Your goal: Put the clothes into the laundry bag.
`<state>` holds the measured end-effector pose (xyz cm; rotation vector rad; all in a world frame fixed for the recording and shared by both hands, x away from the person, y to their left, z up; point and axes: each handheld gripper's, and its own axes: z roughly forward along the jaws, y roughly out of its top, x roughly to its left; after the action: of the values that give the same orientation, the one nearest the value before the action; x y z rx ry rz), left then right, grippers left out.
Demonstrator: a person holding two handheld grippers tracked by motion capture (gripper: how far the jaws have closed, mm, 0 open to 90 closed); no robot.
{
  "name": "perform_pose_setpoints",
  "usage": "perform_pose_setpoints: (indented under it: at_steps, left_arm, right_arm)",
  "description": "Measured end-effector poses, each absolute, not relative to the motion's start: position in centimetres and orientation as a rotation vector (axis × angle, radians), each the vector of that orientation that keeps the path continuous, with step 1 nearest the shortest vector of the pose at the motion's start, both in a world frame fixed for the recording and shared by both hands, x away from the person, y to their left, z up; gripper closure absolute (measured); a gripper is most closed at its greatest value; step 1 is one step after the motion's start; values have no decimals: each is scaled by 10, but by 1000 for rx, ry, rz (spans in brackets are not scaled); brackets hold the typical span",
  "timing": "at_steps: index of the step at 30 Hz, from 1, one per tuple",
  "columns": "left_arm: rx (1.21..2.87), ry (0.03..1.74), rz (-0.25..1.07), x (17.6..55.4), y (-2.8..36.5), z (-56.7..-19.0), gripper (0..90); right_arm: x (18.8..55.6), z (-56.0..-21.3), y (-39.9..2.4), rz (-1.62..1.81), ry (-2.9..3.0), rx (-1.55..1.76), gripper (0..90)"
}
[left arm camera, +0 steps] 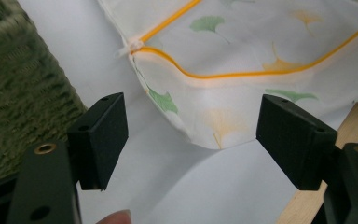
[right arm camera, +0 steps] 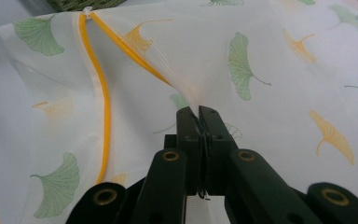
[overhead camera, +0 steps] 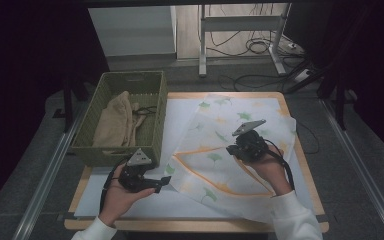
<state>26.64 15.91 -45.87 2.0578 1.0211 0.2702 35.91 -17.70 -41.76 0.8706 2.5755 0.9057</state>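
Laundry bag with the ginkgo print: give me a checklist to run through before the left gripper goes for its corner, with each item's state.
1. Right gripper shut on the laundry bag, mesh pinched between its fingers: ok.
2. Left gripper open, fingers spread wide: ok.
3. Bag's rounded corner lies ahead between the left fingers, not yet inside them: ok to advance.
4. Yellow zipper closed or open: cannot tell; its pull tab sits at one end.
5. Green basket close beside the left gripper, a possible bump: not ok, watch it.
6. Beige cloth resting inside the basket: ok.
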Motion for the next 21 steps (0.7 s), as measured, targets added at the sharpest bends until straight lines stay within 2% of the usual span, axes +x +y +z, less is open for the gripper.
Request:
perform_pose_setpoints:
  at_steps: [7,11,21]
  left_arm:
    - [2038,1000,277,273,161,-438,249]
    - [2001,1007,331,276,167,-422,262]
    - [1949,1062,306,294,182,-410,259]
  right_arm:
    - [359,-417,-180,910,2568,891,867]
    - [359,-418,-180,906,2565,887,867]
    - [359,-418,-179,904,2565,883,867]
